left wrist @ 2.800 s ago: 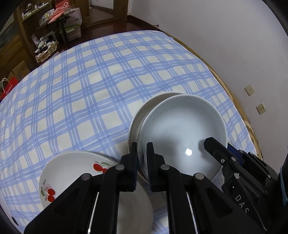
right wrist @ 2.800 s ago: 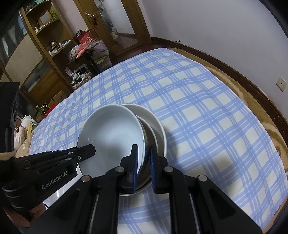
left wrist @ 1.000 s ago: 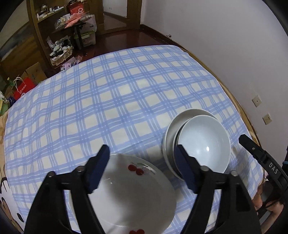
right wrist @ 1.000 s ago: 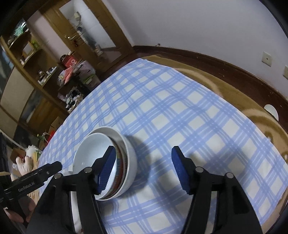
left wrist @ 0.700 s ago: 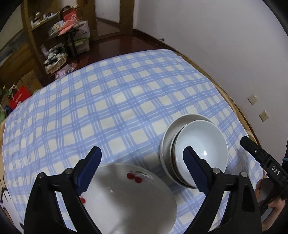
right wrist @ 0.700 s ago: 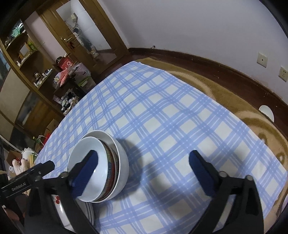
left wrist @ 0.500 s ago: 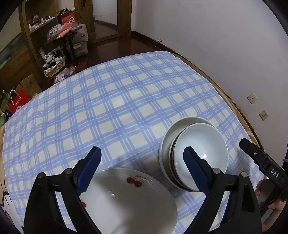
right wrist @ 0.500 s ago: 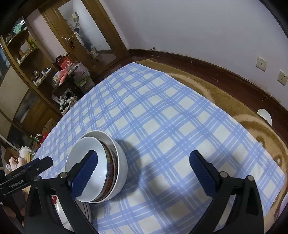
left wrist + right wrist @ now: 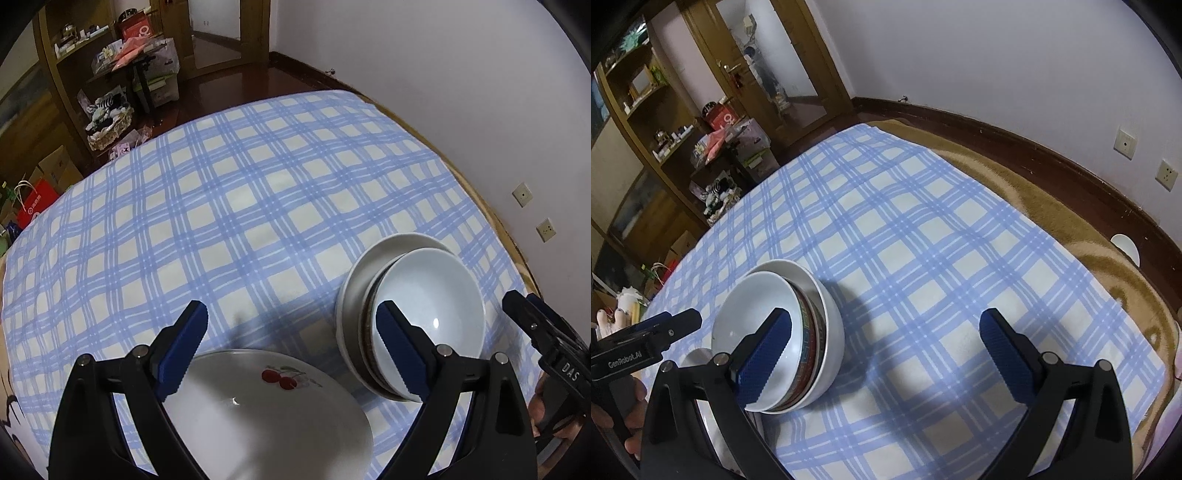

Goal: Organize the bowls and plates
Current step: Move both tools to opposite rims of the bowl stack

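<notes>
A stack of nested bowls (image 9: pixel 424 314) stands on the checked cloth: a plain white bowl (image 9: pixel 750 321) on top, a patterned-rim bowl (image 9: pixel 807 332) under it, and a wider white bowl (image 9: pixel 833 332) outermost. Next to the stack lies a white plate with red cherries (image 9: pixel 273 413). My left gripper (image 9: pixel 291 332) hangs open above the plate's far edge, its right finger in front of the stack's left side. My right gripper (image 9: pixel 886 332) is open wide, with its left finger in front of the top bowl. Nothing is between either pair of jaws.
A blue-and-white checked tablecloth (image 9: pixel 221 221) covers the round table, whose brown edge (image 9: pixel 1071 221) shows on the right. A white wall with sockets is close behind it. Wooden shelves, boxes and bags (image 9: pixel 37 199) stand on the floor at the far left.
Both grippers were shut on the white bowl's rim. They have let go, opened wide and drawn back upward. The bowl now rests nested in the stack.
</notes>
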Available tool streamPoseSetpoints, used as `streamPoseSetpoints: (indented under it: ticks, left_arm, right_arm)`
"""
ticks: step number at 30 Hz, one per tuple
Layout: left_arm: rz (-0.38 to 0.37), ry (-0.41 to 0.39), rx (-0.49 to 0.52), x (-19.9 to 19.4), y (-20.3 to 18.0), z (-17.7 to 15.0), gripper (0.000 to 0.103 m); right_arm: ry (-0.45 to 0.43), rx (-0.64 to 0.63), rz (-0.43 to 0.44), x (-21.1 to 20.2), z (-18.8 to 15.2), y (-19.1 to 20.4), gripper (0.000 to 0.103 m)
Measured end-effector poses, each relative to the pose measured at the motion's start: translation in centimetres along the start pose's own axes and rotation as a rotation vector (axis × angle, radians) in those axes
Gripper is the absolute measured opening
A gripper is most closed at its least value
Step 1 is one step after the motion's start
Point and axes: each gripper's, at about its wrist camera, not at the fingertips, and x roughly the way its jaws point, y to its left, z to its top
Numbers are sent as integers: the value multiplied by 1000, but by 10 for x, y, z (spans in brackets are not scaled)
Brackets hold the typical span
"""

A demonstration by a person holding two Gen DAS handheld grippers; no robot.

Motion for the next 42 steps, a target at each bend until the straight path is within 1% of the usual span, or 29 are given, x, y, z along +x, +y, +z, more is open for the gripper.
streamPoseSetpoints:
  ticks: [4, 9, 16, 23, 28, 31, 34, 42]
  left_arm:
    - [-8, 17, -3, 5, 0, -2, 91]
    - [-18, 29, -3, 8, -1, -3, 91]
    - [-14, 36, -3, 11, -1, -3, 91]
    - [-39, 40, -39, 11, 6, -4, 91]
    - [-40, 42, -61, 11, 12, -3, 91]
    - [-52, 59, -76, 15, 16, -3, 91]
    - [-40, 68, -73, 19, 16, -4, 91]
    - [-28, 93, -58, 27, 14, -3, 91]
  right_arm:
    - [1, -15, 0, 1, 0, -1, 103]
    - [21, -5, 3, 3, -2, -2, 103]
    - [31, 2, 3, 8, -3, -2, 103]
    - [67, -7, -6, 18, -6, -1, 103]
    - [67, -5, -8, 18, -6, -1, 103]
    - [67, -2, -11, 18, -7, 0, 103]
    - [68, -2, -16, 19, -6, -2, 103]
    - [107, -11, -22, 26, -8, -2, 103]
